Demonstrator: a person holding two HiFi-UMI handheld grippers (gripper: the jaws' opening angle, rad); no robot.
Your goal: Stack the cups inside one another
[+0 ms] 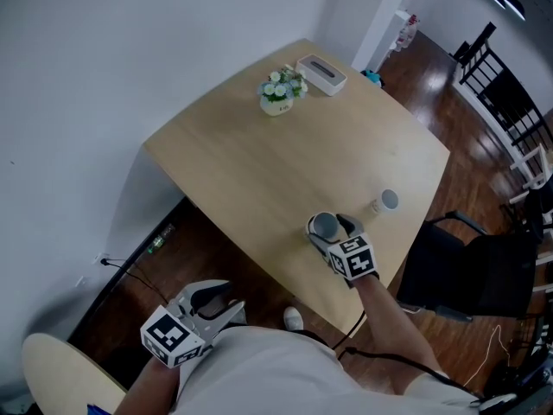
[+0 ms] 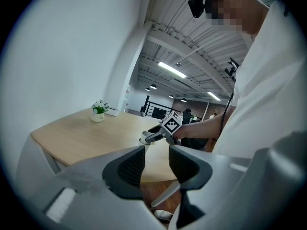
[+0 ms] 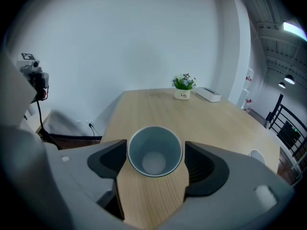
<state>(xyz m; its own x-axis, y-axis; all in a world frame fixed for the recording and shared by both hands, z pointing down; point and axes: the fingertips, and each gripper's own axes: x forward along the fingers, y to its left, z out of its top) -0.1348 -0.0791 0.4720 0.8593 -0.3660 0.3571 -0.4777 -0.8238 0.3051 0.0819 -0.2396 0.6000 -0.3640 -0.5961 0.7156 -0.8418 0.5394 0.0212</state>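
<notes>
A grey-blue cup [image 1: 325,225] sits between the jaws of my right gripper [image 1: 332,232] near the front edge of the wooden table [image 1: 285,171]. In the right gripper view the cup [image 3: 154,151] shows its open mouth, and the right gripper [image 3: 156,158] is shut on its sides. A second cup [image 1: 386,201] stands upright on the table a little to the right, and its rim [image 3: 256,155] shows at the right gripper view's edge. My left gripper [image 1: 216,297] hangs below the table by the person's body. The left gripper [image 2: 156,164] is narrowly open with nothing in it.
A small flower pot [image 1: 279,91] and a white box [image 1: 321,73] stand at the table's far end. A black chair [image 1: 467,271] sits right of the table. A round wooden seat [image 1: 60,374] is at the lower left. The white wall runs along the left.
</notes>
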